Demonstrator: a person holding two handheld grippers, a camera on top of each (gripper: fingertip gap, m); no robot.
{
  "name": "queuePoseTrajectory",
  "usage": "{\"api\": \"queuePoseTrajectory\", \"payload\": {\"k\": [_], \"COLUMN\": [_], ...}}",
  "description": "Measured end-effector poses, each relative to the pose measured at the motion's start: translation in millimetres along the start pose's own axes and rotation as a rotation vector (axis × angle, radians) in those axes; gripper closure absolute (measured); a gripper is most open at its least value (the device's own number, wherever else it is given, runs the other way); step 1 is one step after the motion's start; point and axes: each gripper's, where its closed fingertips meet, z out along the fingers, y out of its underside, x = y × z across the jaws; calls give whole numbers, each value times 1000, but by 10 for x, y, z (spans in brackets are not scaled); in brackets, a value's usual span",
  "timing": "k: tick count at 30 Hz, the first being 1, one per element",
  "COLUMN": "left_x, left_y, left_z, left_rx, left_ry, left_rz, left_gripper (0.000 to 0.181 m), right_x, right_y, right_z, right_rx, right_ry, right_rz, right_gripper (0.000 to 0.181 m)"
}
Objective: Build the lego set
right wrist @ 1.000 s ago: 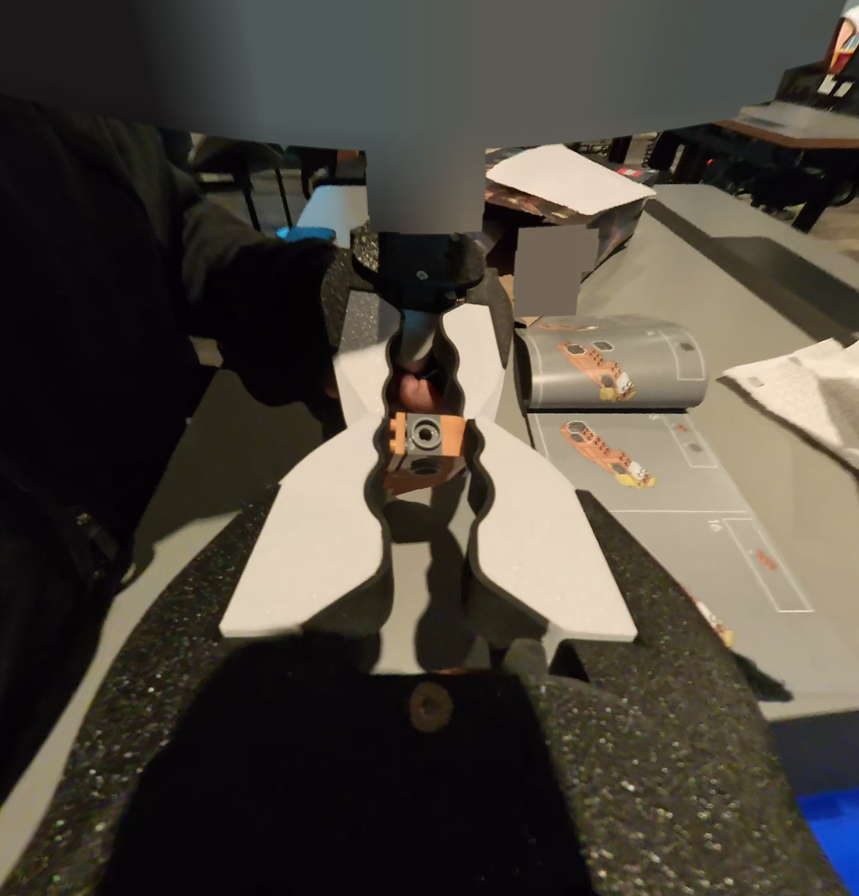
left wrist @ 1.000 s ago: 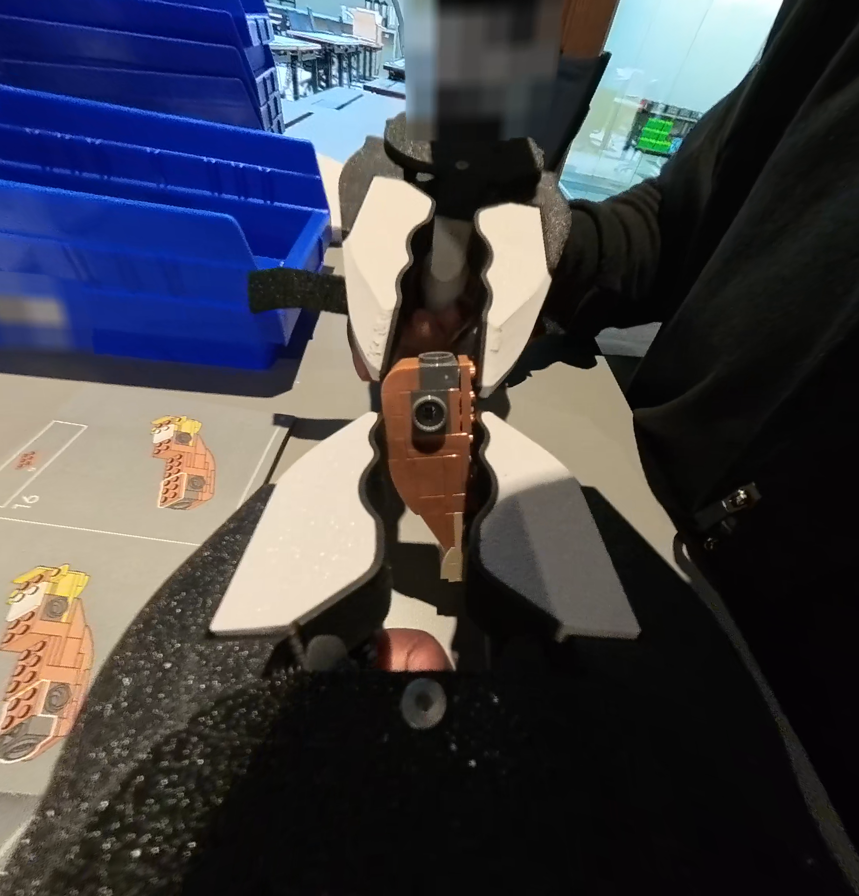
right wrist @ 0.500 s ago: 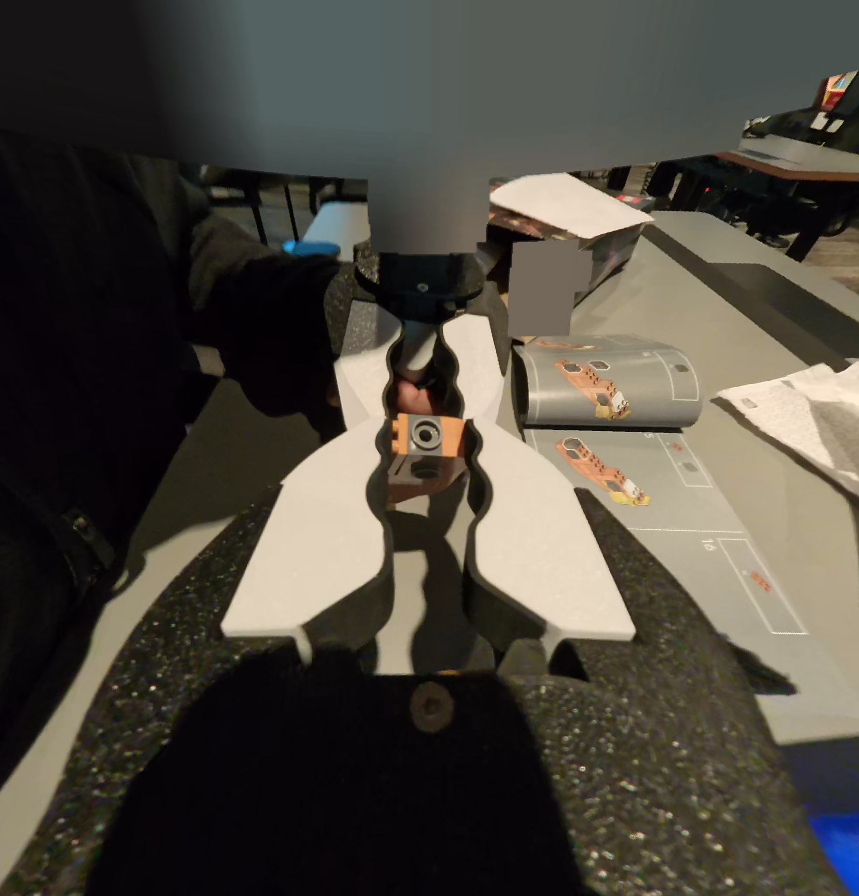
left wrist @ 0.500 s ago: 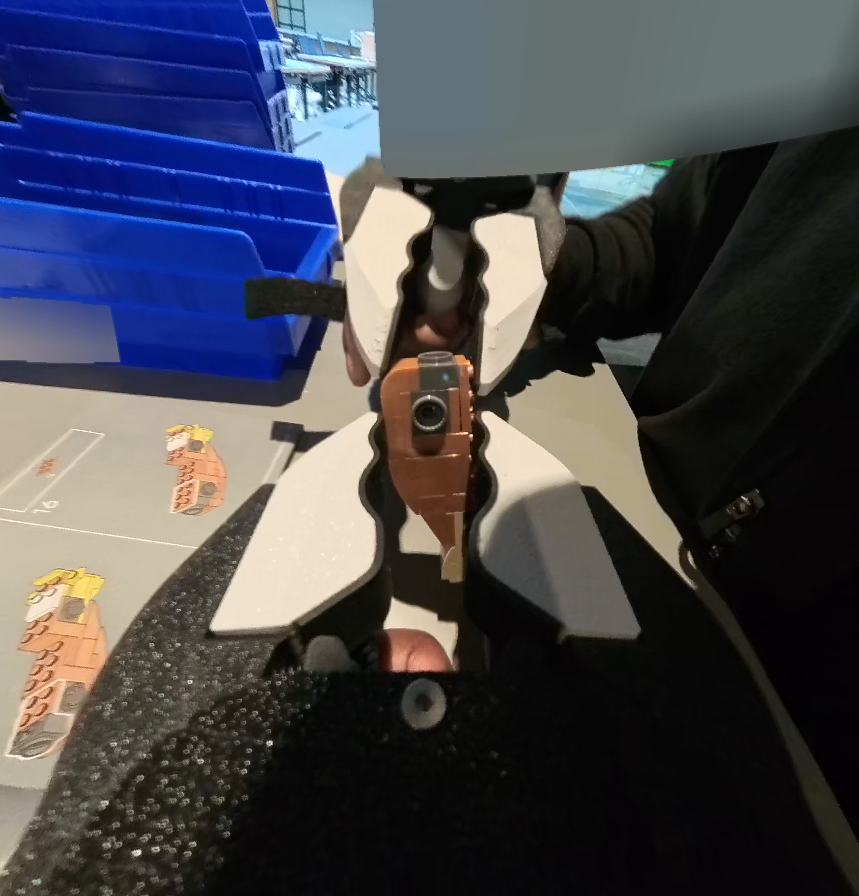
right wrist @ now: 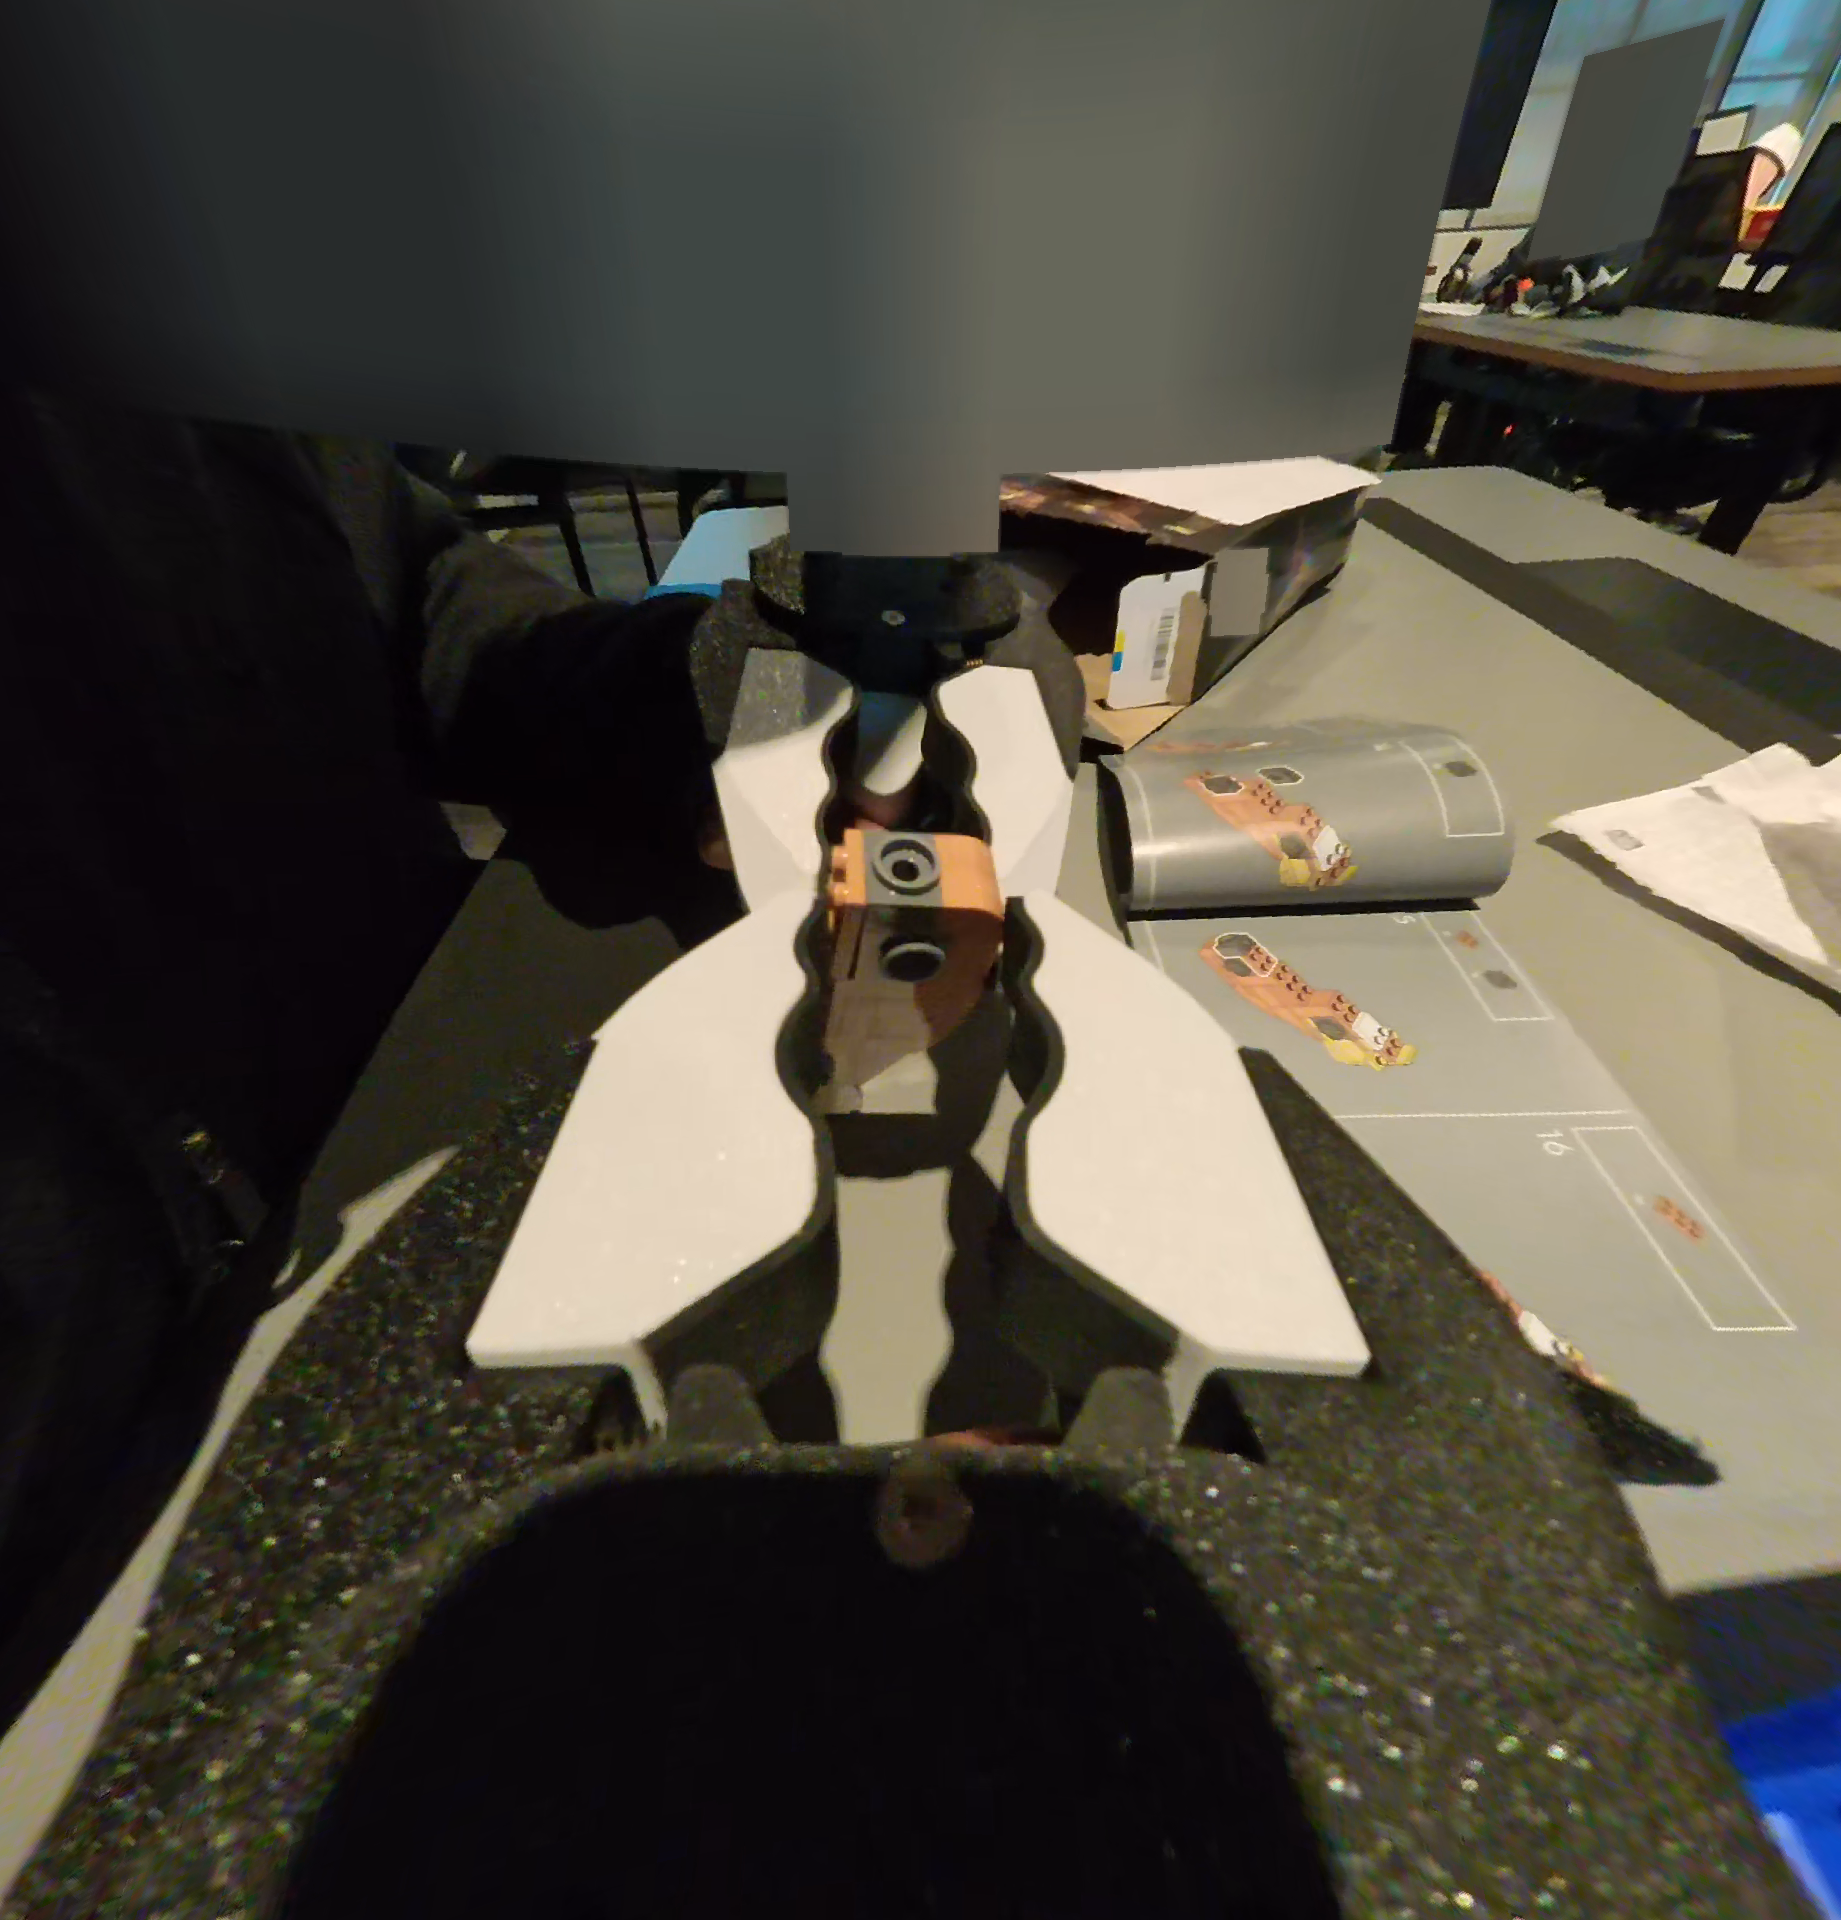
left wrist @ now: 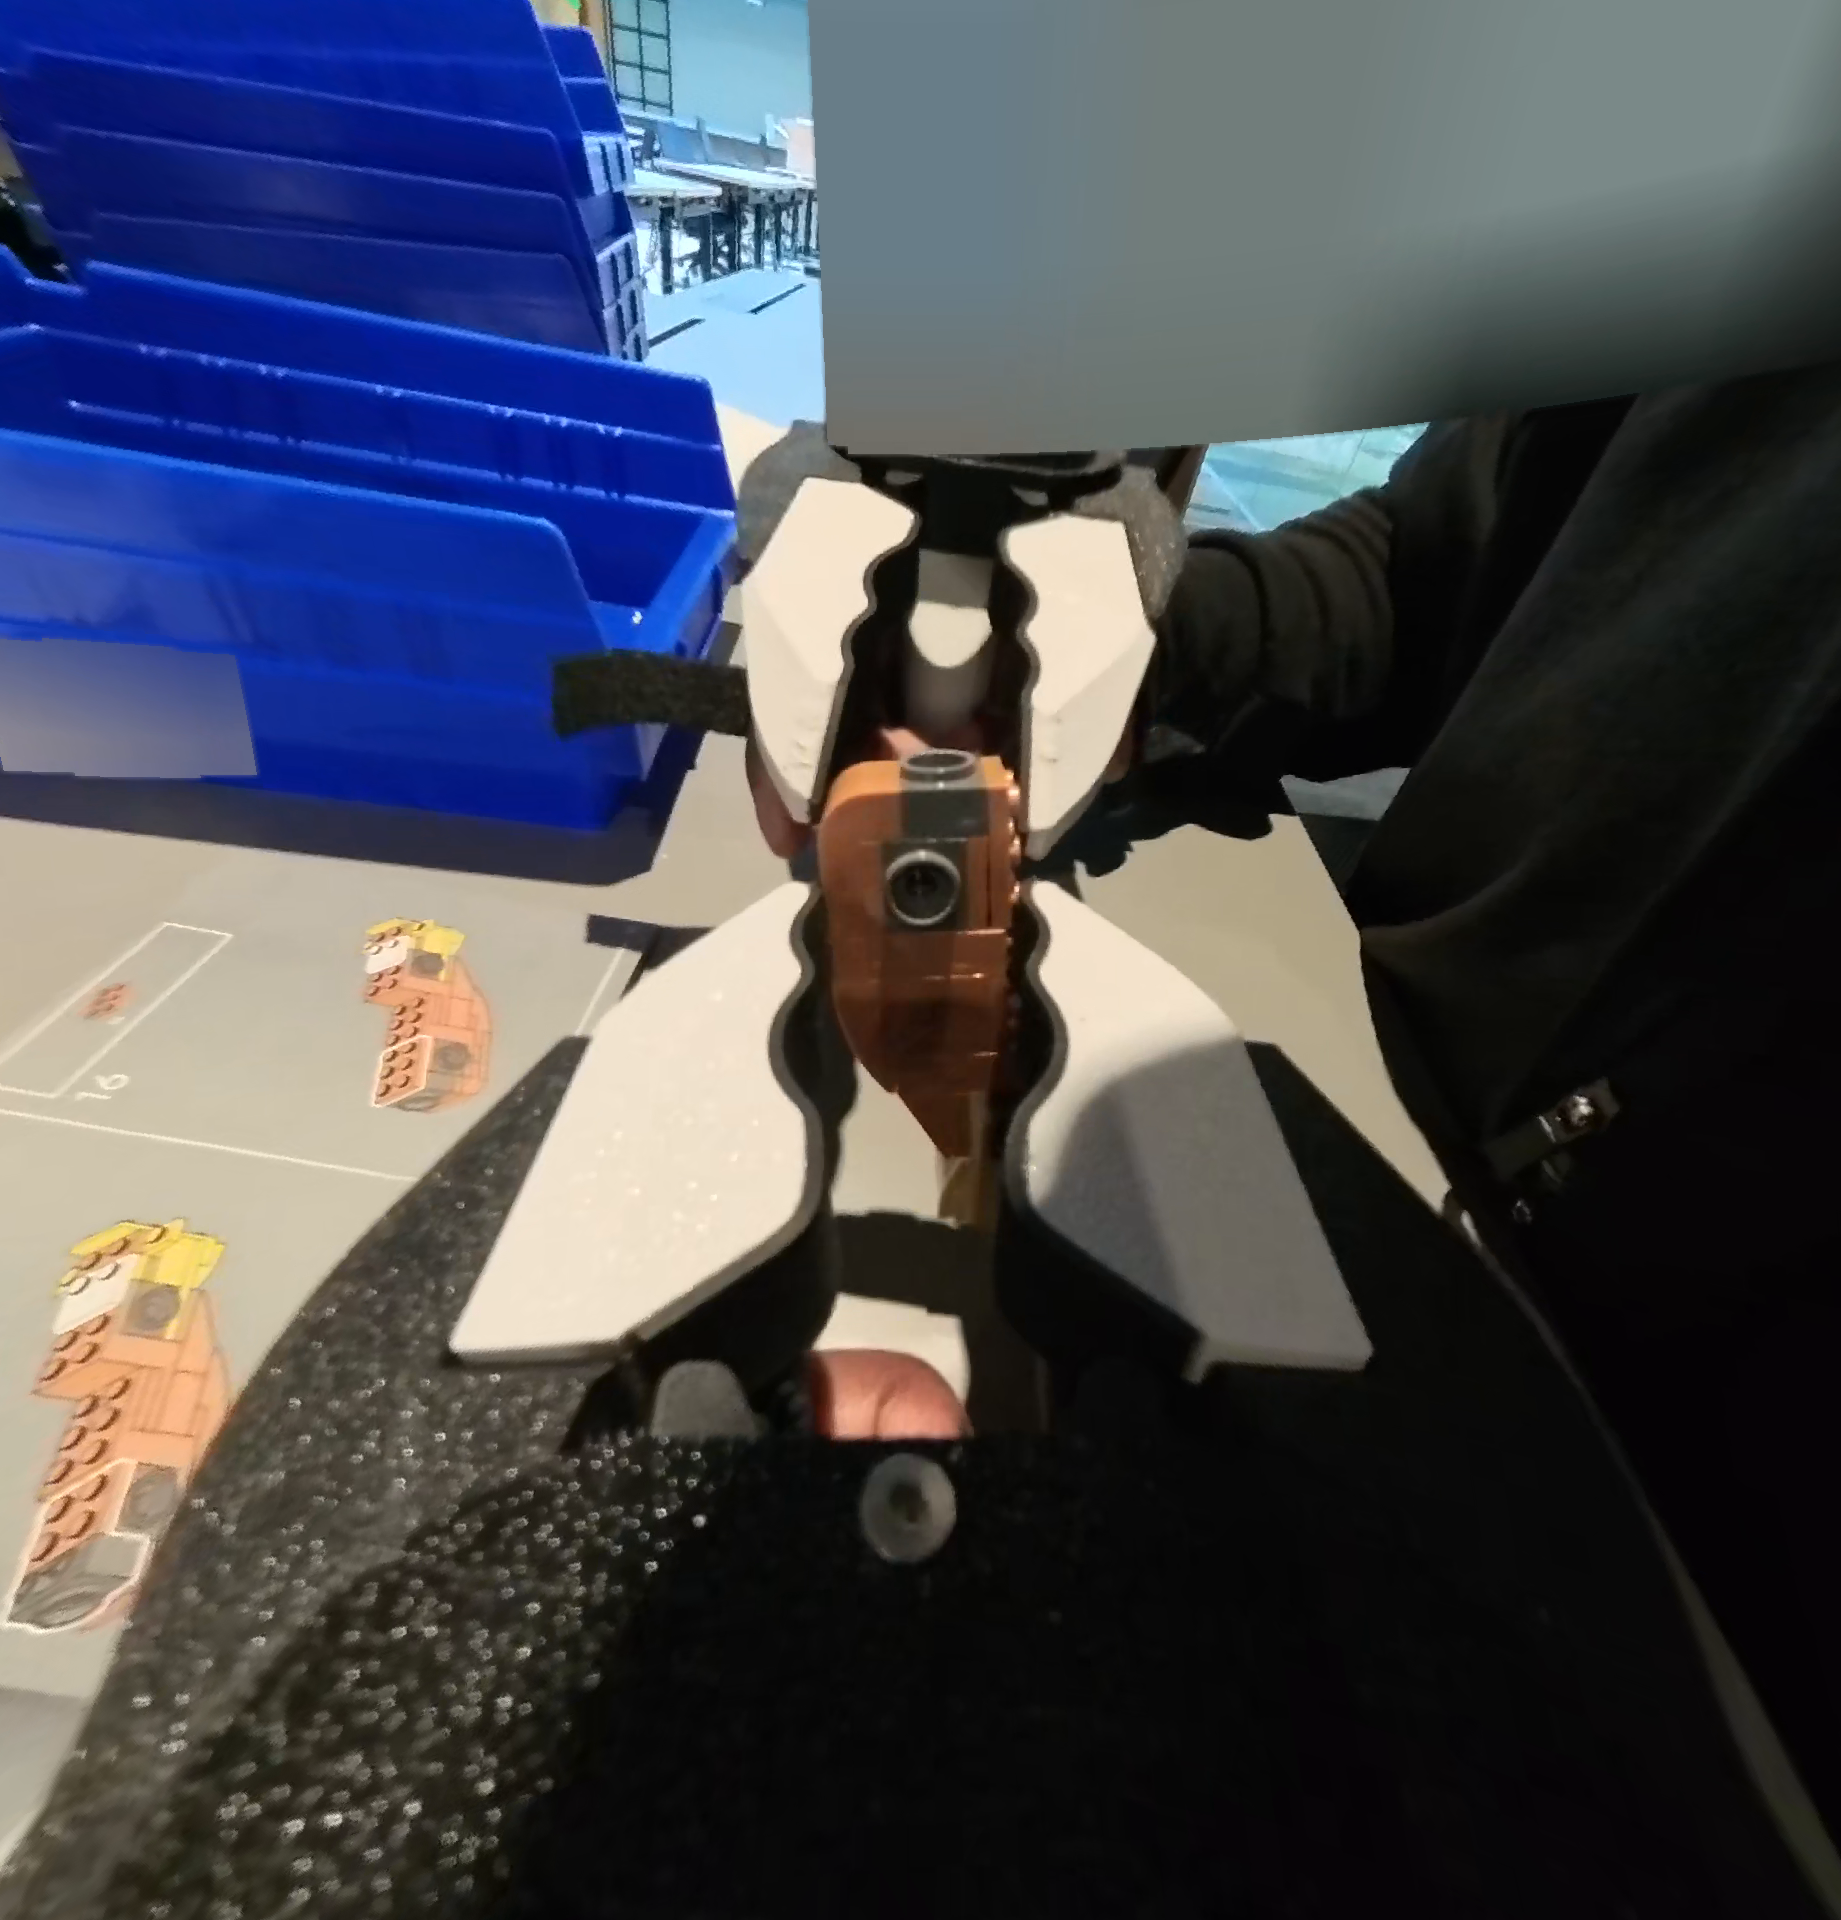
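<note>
tilted since a second ago: brown lego model [right wrist: 911, 961] now showing its grey studded block [right wrist: 903, 868] on top and a second round socket on the near face in the right wrist view, where before only one face showed. little changed in the left wrist view, apart from a slight shift of the background.

held in the air above the grey tabletop [left wrist: 272, 997], gripped from both ends. left gripper [left wrist: 921, 1023] with fingers [left wrist: 677, 1143] narrow, closed on the tapered tan-tipped end of the model [left wrist: 921, 966]. right gripper [right wrist: 911, 1029] likewise narrow, clamped on the blocky end, sides of the model touching the wavy inner edges of its fingers [right wrist: 1155, 1164]. facing each other, tips nearly meeting: right gripper seen at 12 o'clock in the left wrist view [left wrist: 942, 748], left gripper at 12 o'clock in the right wrist view [right wrist: 900, 790].

blue storage bins [left wrist: 303, 540] stacked at 10 o'clock in the left wrist view. printed instruction sheet [left wrist: 168, 1195] lying flat at 8 to 9 o'clock, with pictures of the model. same sheet [right wrist: 1518, 1143] at 3 o'clock in the right wrist view, far end curled into a roll. open cardboard box [right wrist: 1186, 582] at 1 o'clock behind the roll, crumpled white paper [right wrist: 1747, 862] at 2 to 3 o'clock. dark sleeve [right wrist: 542, 727] at 10 o'clock. fingertip visible at the base of the left gripper [left wrist: 885, 1397].
</note>
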Motion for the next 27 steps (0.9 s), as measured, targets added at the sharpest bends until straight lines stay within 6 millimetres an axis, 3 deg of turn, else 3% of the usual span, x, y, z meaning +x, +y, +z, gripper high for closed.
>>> {"api": "queuePoseTrajectory", "payload": {"k": [15, 19, 21, 23, 27], "left_x": [-6, -92, -140, -131, -91], "left_y": [29, -47, -42, -72, -7], "left_z": [-8, -40, -53, -56, 12], "left_rx": [-20, 49, 67, 95, 45], "left_ry": [5, 16, 35, 74, 73], "left_rz": [-18, -168, -278, -357, -342], "left_gripper": [149, 149, 149, 148, 148], "right_x": [0, 112, 141, 151, 137], "right_y": [15, -57, -146, -176, -45], "right_z": [22, 20, -29, -69, 0], "right_rx": [5, 56, 122, 144, 27], "right_ry": [30, 34, -24, -80, -41], "right_rz": [-35, 130, 262, 369, 321], "right_gripper": [150, 149, 131, 130, 133]}}
